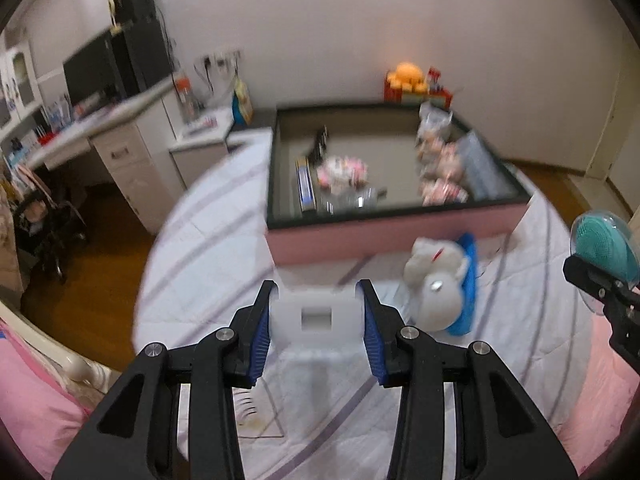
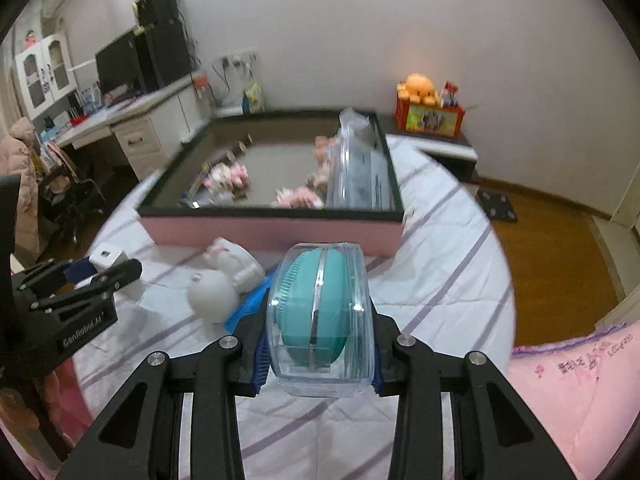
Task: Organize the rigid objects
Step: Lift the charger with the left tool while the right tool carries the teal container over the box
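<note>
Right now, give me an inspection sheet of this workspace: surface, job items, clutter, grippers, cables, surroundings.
Surface: bed cover, white with purple stripes, carrying a pink box.
Job's things: white block and clear case holding a teal brush, both off the cover.
Clutter: white plush toy lying on a blue item in front of the box; pink packets and a clear bag inside the box.
Grippers: left gripper shut on the white block; right gripper shut on the clear case.
Cables: cords at wall sockets.
Surroundings: desk with monitor, orange plush.
</note>
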The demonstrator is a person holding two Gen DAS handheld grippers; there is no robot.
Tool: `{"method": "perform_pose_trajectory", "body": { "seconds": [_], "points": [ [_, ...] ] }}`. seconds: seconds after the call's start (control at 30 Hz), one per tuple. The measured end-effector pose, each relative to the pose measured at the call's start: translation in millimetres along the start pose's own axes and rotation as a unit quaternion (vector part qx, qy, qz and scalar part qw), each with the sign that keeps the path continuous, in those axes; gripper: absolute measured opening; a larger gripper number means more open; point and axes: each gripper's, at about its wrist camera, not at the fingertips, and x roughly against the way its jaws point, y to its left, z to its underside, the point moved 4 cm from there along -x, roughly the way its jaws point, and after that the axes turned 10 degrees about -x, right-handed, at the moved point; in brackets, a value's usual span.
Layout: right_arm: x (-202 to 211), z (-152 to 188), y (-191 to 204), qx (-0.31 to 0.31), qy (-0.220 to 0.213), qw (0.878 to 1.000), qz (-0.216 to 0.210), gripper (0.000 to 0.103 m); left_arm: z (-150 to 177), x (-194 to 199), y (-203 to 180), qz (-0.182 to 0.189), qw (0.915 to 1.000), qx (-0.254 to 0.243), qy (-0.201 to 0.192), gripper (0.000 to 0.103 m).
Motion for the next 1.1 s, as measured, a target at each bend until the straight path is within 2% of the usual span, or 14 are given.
{"method": "perform_pose_trajectory", "body": {
  "seconds": [0.13, 0.27, 0.4, 0.43, 0.47, 0.67, 0.73, 0.8, 0.87, 0.9, 1.0, 1.03, 1.1],
  "points": [
    [38, -5, 6, -0.002, -0.04, 0.999, -0.014, 0.038, -9, 47, 5, -0.017, 0.9985, 0.001, -0.052, 0.041],
    [73, -5, 12, -0.002, -0.075, 0.997, -0.023, 0.038, -13, 81, 9, -0.042, 0.9953, 0.0, -0.087, 0.04],
    [103, -3, 19, 0.003, -0.102, 0.994, -0.032, 0.038, -15, 107, 13, -0.048, 0.9923, 0.001, -0.114, 0.038],
    [109, -2, 21, 0.004, -0.109, 0.994, -0.031, 0.038, -14, 116, 15, -0.05, 0.9906, 0.002, -0.127, 0.015],
    [115, -1, 22, 0.006, -0.116, 0.993, -0.031, 0.038, -14, 122, 16, -0.049, 0.9904, 0.005, -0.129, 0.003],
    [138, 4, 33, 0.018, -0.142, 0.989, -0.04, 0.038, -12, 159, 19, -0.053, 0.9825, 0.004, -0.178, 0.003],
    [135, 6, 33, 0.018, -0.137, 0.99, -0.039, 0.038, -9, 151, 18, -0.037, 0.9845, -0.004, -0.171, 0.005],
    [122, 9, 29, 0.011, -0.115, 0.992, -0.041, 0.038, 2, 127, 22, -0.016, 0.9904, 0.003, -0.137, 0.013],
    [106, 15, 25, 0.004, -0.094, 0.995, -0.035, 0.038, 19, 98, 30, -0.011, 0.9955, 0.015, -0.093, 0.049],
    [92, 20, 23, -0.004, -0.074, 0.997, -0.029, 0.038, 32, 82, 40, -0.019, 0.9969, 0.032, -0.069, 0.054],
    [60, 31, 21, -0.001, -0.031, 0.999, -0.028, 0.038, 62, 56, 61, -0.039, 0.9974, 0.056, -0.023, 0.055],
    [53, 32, 22, 0.002, -0.022, 0.999, -0.028, 0.038, 77, 46, 71, -0.049, 0.9966, 0.066, 0.001, 0.056],
    [41, 36, 25, 0.002, -0.01, 0.999, -0.033, 0.038, 96, 35, 79, -0.058, 0.9952, 0.076, 0.024, 0.057]
  ]
}}
